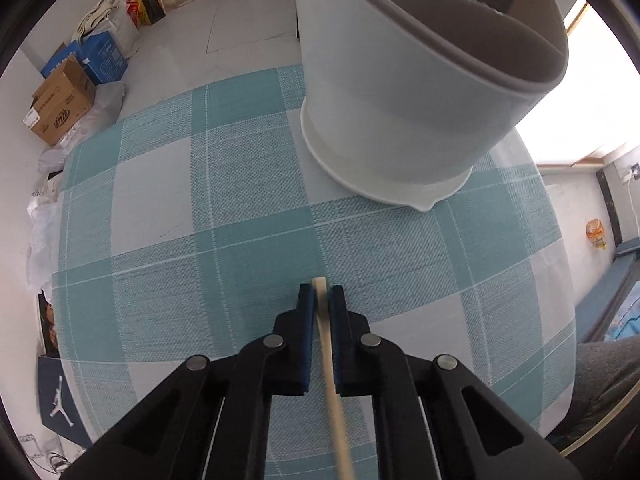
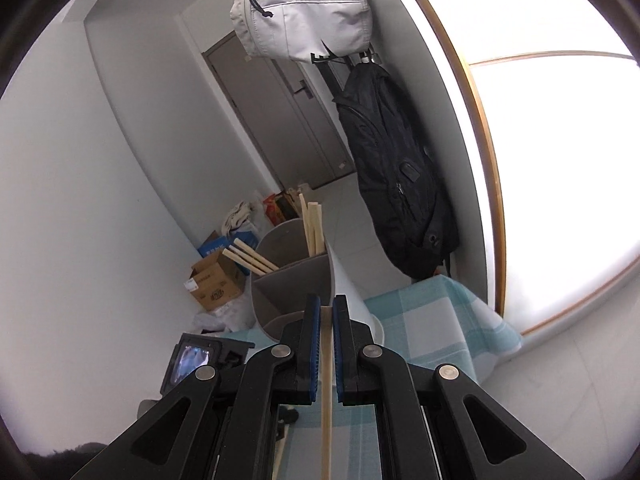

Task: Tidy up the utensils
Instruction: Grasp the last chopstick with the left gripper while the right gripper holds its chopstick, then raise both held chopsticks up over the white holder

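Between left claw (image 1: 321,294), chopstick (image 1: 325,328), tail cropped

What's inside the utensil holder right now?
In the right wrist view, the holder has dividers. One section holds upright chopsticks, another holds chopsticks leaning left. The nearest section's bottom is hidden behind the right gripper.

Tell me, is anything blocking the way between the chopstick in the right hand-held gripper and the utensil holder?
Nothing visible blocks it. The right hand-held gripper is shut on a chopstick, and the utensil holder stands directly ahead on the checked tablecloth. Its front compartment is open; other chopsticks stand in the rear ones.
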`<action>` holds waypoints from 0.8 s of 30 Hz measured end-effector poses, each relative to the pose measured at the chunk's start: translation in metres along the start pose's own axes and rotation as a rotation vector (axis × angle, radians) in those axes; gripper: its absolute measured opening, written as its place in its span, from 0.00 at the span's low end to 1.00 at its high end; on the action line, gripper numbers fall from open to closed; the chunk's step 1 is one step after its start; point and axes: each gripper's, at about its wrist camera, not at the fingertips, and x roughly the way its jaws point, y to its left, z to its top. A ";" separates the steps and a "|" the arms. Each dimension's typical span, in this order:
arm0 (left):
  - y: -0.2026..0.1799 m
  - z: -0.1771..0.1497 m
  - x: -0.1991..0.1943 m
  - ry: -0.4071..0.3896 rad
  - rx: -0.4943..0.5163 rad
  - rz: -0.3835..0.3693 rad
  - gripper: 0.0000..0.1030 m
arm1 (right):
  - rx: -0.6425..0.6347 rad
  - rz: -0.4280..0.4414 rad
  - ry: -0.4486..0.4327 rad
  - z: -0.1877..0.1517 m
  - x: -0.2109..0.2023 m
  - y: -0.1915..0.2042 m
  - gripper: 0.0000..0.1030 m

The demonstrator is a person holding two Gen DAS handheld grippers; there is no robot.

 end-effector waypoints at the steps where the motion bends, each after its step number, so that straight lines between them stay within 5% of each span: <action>1: 0.006 -0.001 -0.001 -0.017 -0.041 -0.040 0.03 | 0.005 0.000 -0.001 0.000 0.000 -0.001 0.05; 6: 0.016 -0.009 -0.023 -0.166 -0.107 -0.044 0.02 | 0.032 0.003 -0.016 0.003 -0.003 -0.006 0.05; 13: 0.016 -0.032 -0.082 -0.355 -0.074 -0.073 0.02 | 0.010 -0.007 -0.055 0.001 -0.007 -0.001 0.05; 24: 0.006 -0.028 -0.129 -0.512 -0.093 -0.125 0.02 | -0.021 0.015 -0.102 0.002 -0.018 0.019 0.05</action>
